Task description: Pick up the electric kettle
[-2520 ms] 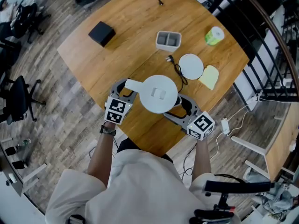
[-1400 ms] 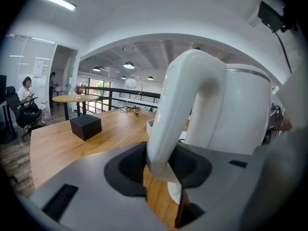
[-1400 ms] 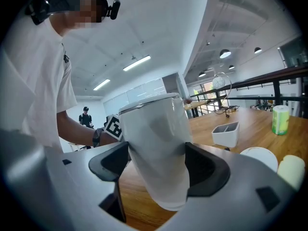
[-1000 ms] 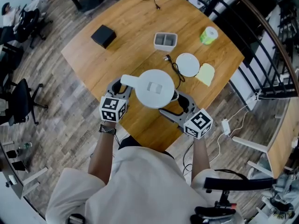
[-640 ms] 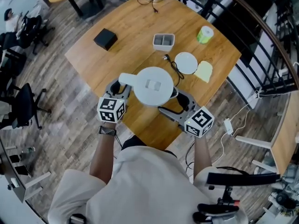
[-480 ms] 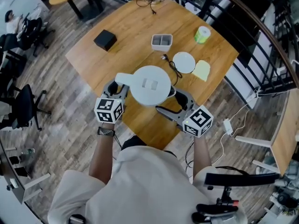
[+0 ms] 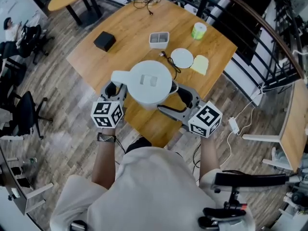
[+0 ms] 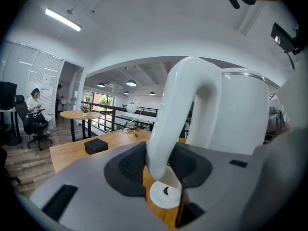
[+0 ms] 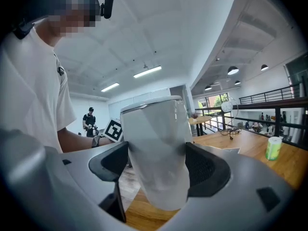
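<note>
We are working over one wooden desk (image 7: 110, 47), and the single white electric kettle (image 7: 149, 81) is hanging between our two grippers near the desk's front corner. In the right gripper view its underside is showing clear of the wood.

The left gripper (image 7: 117, 89) is meeting the kettle at its curved handle (image 8: 178, 114). The jaws are standing partly apart, and both dark pads are pressing on the lower run of that handle. The right gripper (image 7: 182, 98) is taking the kettle's body; its jaws are spread wide, with a pad bearing on each side of the white wall low down, so the body is filling the gap between them.

Farther back on the desk, the rest is lying apart from the kettle, one of each:
- a round white base (image 7: 182, 58)
- a grey tray (image 7: 159, 39) with two compartments
- a black box (image 7: 104, 41)
- a pale yellow cloth (image 7: 199, 65) lying just beside the base
- a green roll (image 7: 198, 30)
</note>
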The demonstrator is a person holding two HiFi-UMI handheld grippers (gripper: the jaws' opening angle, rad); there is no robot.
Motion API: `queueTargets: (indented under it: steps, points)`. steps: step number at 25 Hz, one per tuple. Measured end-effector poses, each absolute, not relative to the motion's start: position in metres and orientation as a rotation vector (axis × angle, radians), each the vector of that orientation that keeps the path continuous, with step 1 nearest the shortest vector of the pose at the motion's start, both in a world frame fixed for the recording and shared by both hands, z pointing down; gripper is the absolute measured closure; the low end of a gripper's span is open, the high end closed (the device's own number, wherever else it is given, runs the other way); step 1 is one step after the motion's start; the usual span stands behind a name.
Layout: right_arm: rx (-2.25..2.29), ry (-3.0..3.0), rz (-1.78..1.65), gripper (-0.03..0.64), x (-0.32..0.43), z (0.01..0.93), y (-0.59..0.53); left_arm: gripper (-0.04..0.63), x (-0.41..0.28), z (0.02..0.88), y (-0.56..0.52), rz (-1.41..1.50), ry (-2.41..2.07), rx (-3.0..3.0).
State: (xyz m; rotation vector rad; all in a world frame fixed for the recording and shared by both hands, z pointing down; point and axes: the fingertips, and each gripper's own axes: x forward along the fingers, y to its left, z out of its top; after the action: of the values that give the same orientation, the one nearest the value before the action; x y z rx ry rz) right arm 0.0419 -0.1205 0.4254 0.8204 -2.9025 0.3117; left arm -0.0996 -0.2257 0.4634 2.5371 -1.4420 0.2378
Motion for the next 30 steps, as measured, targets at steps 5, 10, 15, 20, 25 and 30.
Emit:
queueTargets:
  steps: [5, 10, 15, 20, 25, 30]
  points:
    - [0.818, -2.927, 0.256, 0.258, 0.041, 0.402, -0.100, 0.454, -0.101, 0.443, -0.204, 0.212, -1.458, 2.530]
    - [0.794, -2.960, 0.186, 0.258, 0.043, 0.372, -0.085, 0.454, -0.101, 0.414, -0.186, 0.163, -1.506, 2.524]
    - [0.795, -2.967, 0.152, 0.258, 0.047, 0.352, -0.067, 0.454, -0.098, 0.392, -0.169, 0.154, -1.517, 2.528]
    - [0.801, -2.972, 0.138, 0.258, 0.048, 0.340, -0.062, 0.455, -0.097, 0.383, -0.162, 0.120, -1.523, 2.526]
    - [0.801, -2.981, 0.141, 0.258, 0.049, 0.340, -0.061, 0.455, -0.098, 0.382, -0.159, 0.115, -1.539, 2.525]
    - [0.811, -3.000, 0.147, 0.259, 0.049, 0.342, -0.063, 0.454, -0.101, 0.380, -0.161, 0.117, -1.561, 2.531]
